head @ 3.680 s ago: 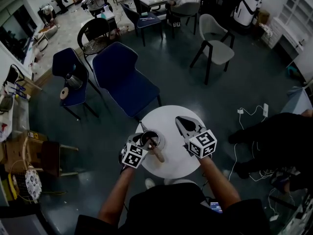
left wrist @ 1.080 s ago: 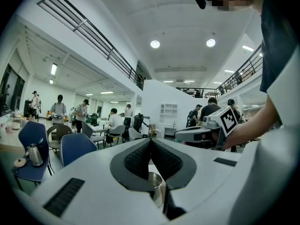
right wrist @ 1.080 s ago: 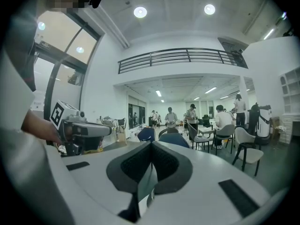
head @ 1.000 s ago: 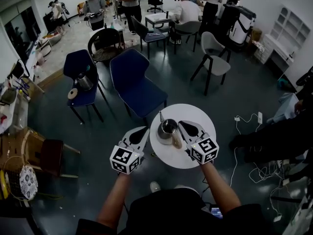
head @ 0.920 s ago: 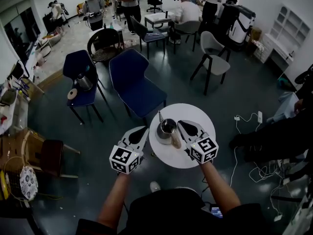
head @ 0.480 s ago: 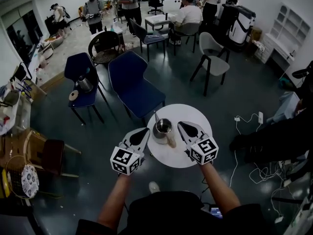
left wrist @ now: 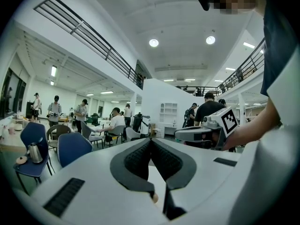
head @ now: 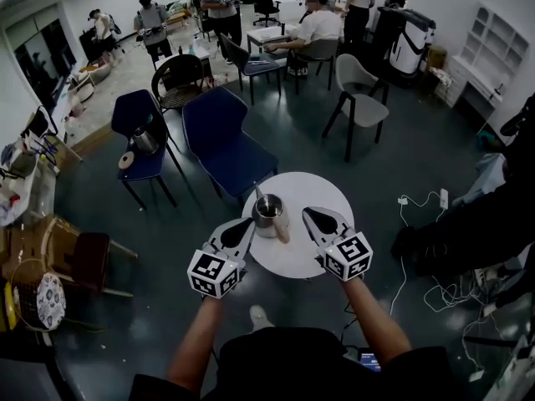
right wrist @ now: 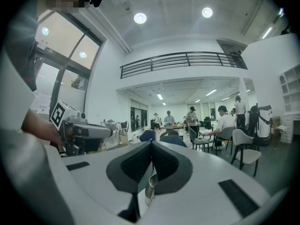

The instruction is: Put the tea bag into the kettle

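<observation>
A metal kettle (head: pixel 267 211) with a wooden handle (head: pixel 282 230) stands open-topped on the left part of the round white table (head: pixel 313 195). No tea bag shows in any view. My left gripper (head: pixel 249 222) is shut and empty, hanging at the table's left edge just left of the kettle. My right gripper (head: pixel 306 212) is shut and empty too, over the table a little right of the kettle. In the left gripper view the jaws (left wrist: pixel 151 140) meet, with the right gripper (left wrist: pixel 206 132) beyond. In the right gripper view the kettle (right wrist: pixel 150 187) peeks below the shut jaws (right wrist: pixel 151 143).
Two blue chairs (head: pixel 221 136) (head: pixel 134 115) stand beyond the table, the smaller one bearing another kettle (head: pixel 144 140). A grey chair (head: pixel 361 86) is at the back right, a wooden chair (head: pixel 79 257) at the left. Cables (head: pixel 418 197) lie on the floor at the right. People sit at far tables.
The left gripper, earlier at the kettle's mouth, has drawn back to the table's left edge. Over the last second both grippers hold steady while the table and kettle drift left in view.
</observation>
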### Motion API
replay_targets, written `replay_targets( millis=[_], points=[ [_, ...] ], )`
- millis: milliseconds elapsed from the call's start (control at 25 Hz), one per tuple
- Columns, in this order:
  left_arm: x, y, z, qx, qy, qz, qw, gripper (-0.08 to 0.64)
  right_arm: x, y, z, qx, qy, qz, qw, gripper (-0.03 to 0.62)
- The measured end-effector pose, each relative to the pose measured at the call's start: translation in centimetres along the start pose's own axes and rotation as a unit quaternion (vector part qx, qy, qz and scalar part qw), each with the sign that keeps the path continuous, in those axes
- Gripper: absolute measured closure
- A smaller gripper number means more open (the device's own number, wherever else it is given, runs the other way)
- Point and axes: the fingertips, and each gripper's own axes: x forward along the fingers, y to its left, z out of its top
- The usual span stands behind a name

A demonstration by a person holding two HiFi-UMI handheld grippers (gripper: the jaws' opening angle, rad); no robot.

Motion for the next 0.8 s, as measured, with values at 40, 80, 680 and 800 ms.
replay_targets(
  millis=[40,80,680,800],
  points=[
    [-0.2,-0.7,0.1,0.001,0.0,0.001,1.0,0.545,-0.6,0.1,0.1,-0.002,0.001,0.001,1.0,0.574],
    [-0.3,-1.3,0.1,0.002,0.0,0.003,1.0,0.545,-1.3,0.2,0.1,-0.003,0.0,0.003,1.0,0.574],
    [-4.1,-9.4,-0.7,0.001,0.003,0.017,0.9998,0.545,-9.4,3.1,0.1,-0.004,-0.013,0.018,1.0,0.574],
    [-4.7,-10.7,-0.9,0.0,0.004,0.018,0.9998,0.545,-10.8,3.8,0.0,-0.005,-0.016,0.018,1.0,0.574]
  ],
)
